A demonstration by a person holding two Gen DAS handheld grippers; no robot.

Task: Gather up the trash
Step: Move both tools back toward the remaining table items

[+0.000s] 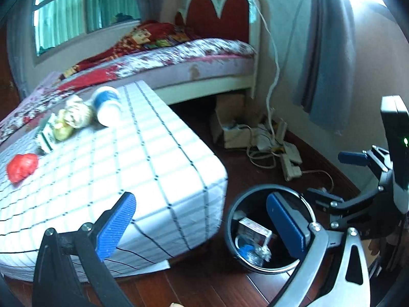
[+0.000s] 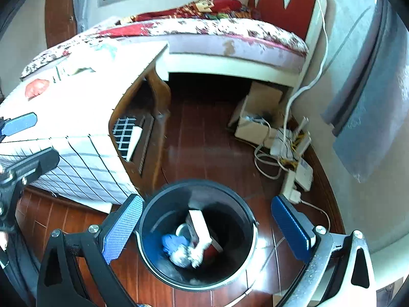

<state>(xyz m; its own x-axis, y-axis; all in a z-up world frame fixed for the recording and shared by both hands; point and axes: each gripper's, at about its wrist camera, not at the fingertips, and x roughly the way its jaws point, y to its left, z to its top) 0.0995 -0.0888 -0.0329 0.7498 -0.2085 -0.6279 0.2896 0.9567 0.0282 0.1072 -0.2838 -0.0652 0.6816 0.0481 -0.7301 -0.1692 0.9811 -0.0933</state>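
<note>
A black bin [image 2: 230, 204] stands on the floor, holding a white box [image 2: 200, 226], a blue wrapper [image 2: 173, 243] and crumpled foil. My right gripper [image 2: 207, 230] hangs open directly over it, empty. My left gripper [image 1: 202, 226] is open and empty too, spanning the table corner and the bin [image 1: 251, 199]. On the checked tablecloth [image 1: 153, 166] lie a red crumpled piece [image 1: 21, 167], a yellow scrap [image 1: 62, 129], a crumpled paper ball [image 1: 78, 112], a white-and-blue bottle [image 1: 107, 106] on its side and a green-and-white packet [image 1: 46, 135].
A bed [image 1: 204, 58] with a red headboard stands behind the table. By the wall a cardboard box [image 2: 258, 117], power strips [image 2: 299, 176] and tangled cables litter the wooden floor. A curtain [image 1: 324, 76] hangs at right. The table's open side shows a shelf [image 2: 138, 138].
</note>
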